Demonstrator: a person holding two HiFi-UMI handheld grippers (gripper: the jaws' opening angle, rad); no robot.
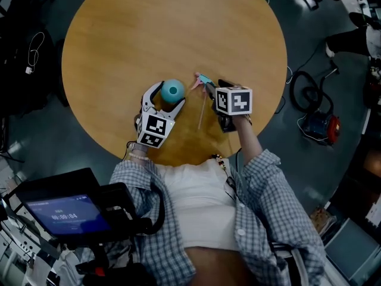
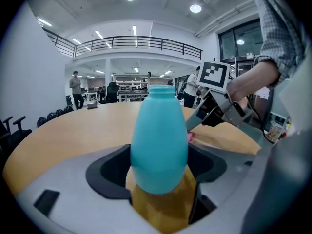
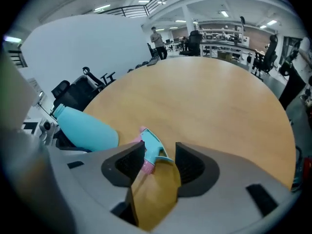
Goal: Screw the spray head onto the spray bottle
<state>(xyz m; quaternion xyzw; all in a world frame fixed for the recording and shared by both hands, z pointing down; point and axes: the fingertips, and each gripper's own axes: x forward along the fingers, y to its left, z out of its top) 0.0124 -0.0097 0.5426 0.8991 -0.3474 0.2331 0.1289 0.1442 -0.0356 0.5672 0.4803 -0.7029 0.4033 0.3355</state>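
As I read the left gripper view, the left tongs [image 2: 160, 156] are clamped on the lower body of the teal spray bottle [image 2: 158, 135], with a pad against each side. The bottle stands upright on the desk [image 2: 73, 130]. The head view agrees: the left tongs [image 1: 169, 96] bracket the spray bottle [image 1: 173, 90] near the desk's front edge, and the left marker cube [image 1: 153, 130] sits behind them.

Right tongs [image 3: 158, 157]: the jaws stand wide and grip nothing. The spray head [image 3: 152, 147], teal with a pink part, lies between them. It is nearer the left-hand pad in that view, and a gap shows on the other side. I cannot tell whether it touches the near pad.

From the head view, the right tongs [image 1: 208, 87] point steeply down with the spray head [image 1: 202, 80] at their tip. It is just beside the bottle, on the bottle's right, and not on it. A thin pale tube [image 1: 201, 113] trails from it toward the desk's near edge. The right marker cube [image 1: 233, 100] also shows in the left gripper view [image 2: 214, 74].

Further out:
- The desk [image 1: 172, 22] is round and of wood.
- Checked sleeves [image 1: 262, 171] lead back from both hands.
- A lit screen [image 1: 59, 214] shows at lower left.
- A red and blue machine [image 1: 321, 127] sits on the floor at right, among cables.
- A bystander [image 2: 75, 84] stands in the far hall.
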